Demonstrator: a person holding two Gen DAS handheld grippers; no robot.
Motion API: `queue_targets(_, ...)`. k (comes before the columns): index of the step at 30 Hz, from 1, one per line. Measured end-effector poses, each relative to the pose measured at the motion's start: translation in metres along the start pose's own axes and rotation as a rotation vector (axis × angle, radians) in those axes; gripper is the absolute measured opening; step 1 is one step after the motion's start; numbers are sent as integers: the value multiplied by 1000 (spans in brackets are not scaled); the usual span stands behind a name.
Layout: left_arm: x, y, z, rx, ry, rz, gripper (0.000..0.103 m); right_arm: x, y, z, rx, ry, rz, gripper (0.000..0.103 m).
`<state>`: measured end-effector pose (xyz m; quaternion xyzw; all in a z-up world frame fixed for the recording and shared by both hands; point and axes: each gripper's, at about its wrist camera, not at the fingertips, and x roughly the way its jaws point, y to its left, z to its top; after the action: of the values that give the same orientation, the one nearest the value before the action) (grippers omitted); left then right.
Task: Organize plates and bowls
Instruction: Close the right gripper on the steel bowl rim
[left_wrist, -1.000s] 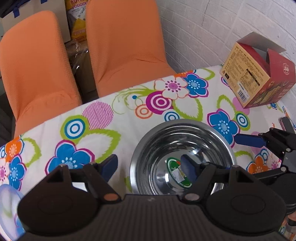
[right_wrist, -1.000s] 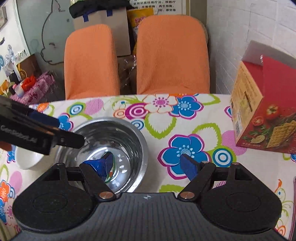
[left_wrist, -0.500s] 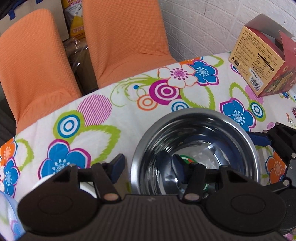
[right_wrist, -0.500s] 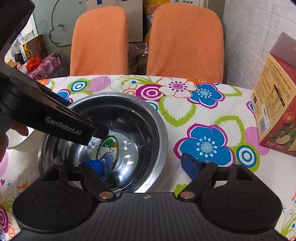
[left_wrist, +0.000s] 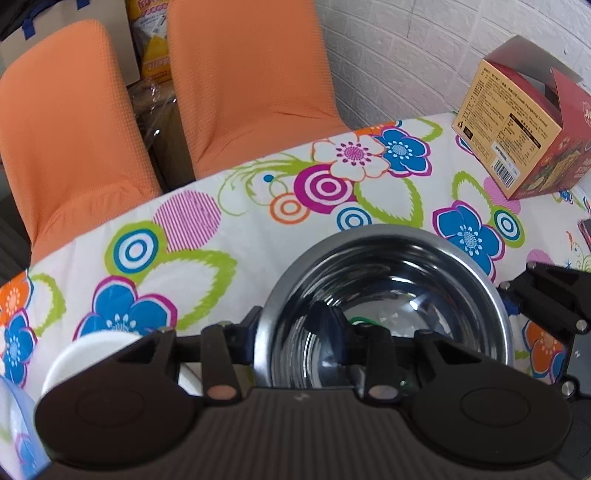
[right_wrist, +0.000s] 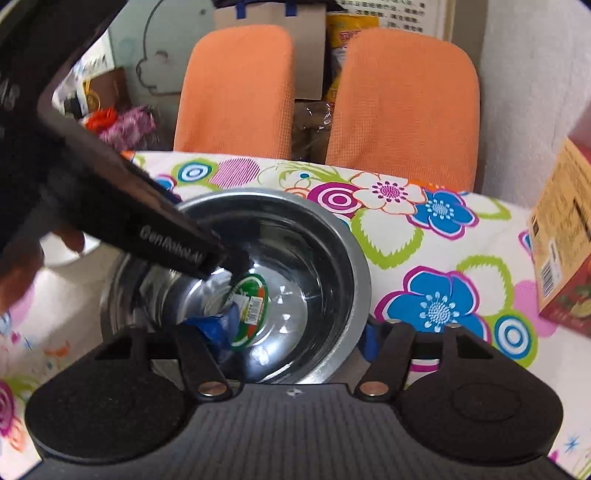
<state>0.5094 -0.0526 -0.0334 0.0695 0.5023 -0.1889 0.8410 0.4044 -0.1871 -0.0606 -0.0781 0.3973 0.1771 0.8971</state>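
Steel bowl (left_wrist: 388, 295) sits on the table (left_wrist: 229, 236), toward its near side. Left gripper (left_wrist: 291, 328) straddles the bowl's left wall: one finger inside, one outside. Right gripper (right_wrist: 299, 332) straddles the right wall the same way. A label (right_wrist: 251, 306) lies in the bowl's bottom. A small dish (left_wrist: 88, 354) sits just left of the bowl, at the near edge. A carton (left_wrist: 524, 129) stands far right on the table, well apart from the bowl. Two chairs (right_wrist: 325, 92) stand side by side behind the table's far edge, with boxes (right_wrist: 306, 48) behind them. A wall (left_wrist: 406, 55) runs along the right.
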Motion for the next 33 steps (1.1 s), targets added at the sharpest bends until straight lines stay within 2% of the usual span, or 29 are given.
queue_targets(4,-22,-7,-10,-27,-20,-4,31,-12,0,-5,48,-7,31,45)
queue_targets(7,-47,-20,-25,-35,-52,-2,30,-31,7,-12,37,-29,22,45)
queue_targets(11,-77,-40,-57,-40,-75,2,29,-66,19,-29,47,-56,41,49)
queue_targets(20,-126,-75,-136,-42,-73,-16,29,-136,50,-79,39,-54,69,50)
queue_targets(27,-136,-84,-193,-34,-28,-43,29,-165,74,-120,44,-17,108,52)
queue_targets(33,-127,-73,-221,-67,22,-69,29,-167,94,-144,44,18,136,52)
